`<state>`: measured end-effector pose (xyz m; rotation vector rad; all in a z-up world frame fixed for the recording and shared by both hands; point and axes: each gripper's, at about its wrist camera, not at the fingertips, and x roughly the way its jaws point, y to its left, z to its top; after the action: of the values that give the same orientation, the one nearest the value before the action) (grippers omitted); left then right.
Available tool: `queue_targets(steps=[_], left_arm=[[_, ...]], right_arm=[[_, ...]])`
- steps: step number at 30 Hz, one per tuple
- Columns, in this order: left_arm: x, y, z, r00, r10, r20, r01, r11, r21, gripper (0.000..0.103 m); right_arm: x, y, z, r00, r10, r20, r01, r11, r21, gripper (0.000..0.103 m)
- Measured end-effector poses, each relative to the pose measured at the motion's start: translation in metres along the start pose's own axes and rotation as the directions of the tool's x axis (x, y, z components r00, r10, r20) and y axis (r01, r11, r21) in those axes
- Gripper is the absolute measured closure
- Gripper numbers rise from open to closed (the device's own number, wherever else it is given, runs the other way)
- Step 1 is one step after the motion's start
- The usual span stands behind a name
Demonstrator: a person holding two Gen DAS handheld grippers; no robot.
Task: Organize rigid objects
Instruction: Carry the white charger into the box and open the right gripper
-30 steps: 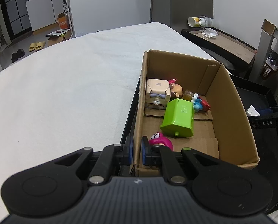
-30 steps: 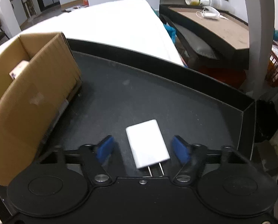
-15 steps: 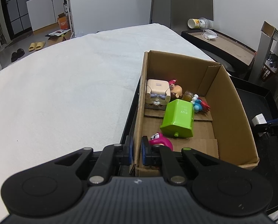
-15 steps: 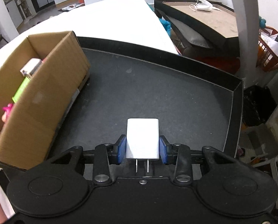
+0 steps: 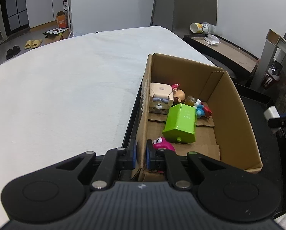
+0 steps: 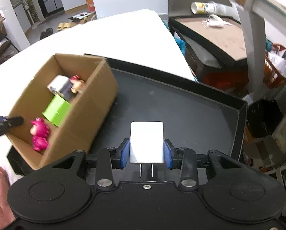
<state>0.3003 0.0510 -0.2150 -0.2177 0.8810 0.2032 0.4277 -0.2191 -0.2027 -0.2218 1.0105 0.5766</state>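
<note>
— While the left gripper (image 5: 141, 154) pinches the near wall of the brown cardboard box (image 5: 236, 115), one blue pad inside and one outside, what is the other hand doing?

— The right gripper (image 6: 146, 153) has its blue pads clamped on both sides of a white rectangular plug-in charger (image 6: 146, 140), prongs pointing back toward the camera. It hangs above the black shallow tray (image 6: 181, 103), to the right of the box and apart from it.

— So which step is this?

— I'd judge it the carry: charger lifted, not yet dropped in. The box already holds a lime-green plastic block (image 5: 181, 122), a magenta toy figure (image 6: 39, 134), a beige cube-shaped toy (image 5: 161, 97) and a few small figurines at the far end, too small to name.

— And next?

— Swing the charger left over the right wall, lower it into the bare cardboard floor near the green block, then part the pads. The box side of the right wrist view is motion-blurred, so clearance over that wall is hard to judge; the left hand's pinch should keep the box steady.
</note>
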Motion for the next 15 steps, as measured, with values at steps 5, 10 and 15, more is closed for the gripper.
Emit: queue_targets(steps=[5, 10, 15], left_arm=[[0.001, 0.003, -0.003, 1.0, -0.021, 0.02, 0.02, 1.0, 0.013, 0.094], [0.002, 0.006, -0.003, 0.999, -0.038, 0.023, 0.038, 0.999, 0.0, 0.094], [0.002, 0.009, -0.003, 0.998, -0.053, 0.024, 0.053, 0.999, -0.008, 0.094]], right_arm=[[-0.018, 0.021, 0.018, 0.999, 0.027, 0.033, -0.026, 0.999, -0.027, 0.067], [-0.031, 0.045, 0.034, 0.998, 0.03, 0.055, -0.026, 0.998, -0.065, 0.067], [-0.032, 0.065, 0.044, 0.998, 0.029, 0.053, -0.024, 0.995, -0.092, 0.067]])
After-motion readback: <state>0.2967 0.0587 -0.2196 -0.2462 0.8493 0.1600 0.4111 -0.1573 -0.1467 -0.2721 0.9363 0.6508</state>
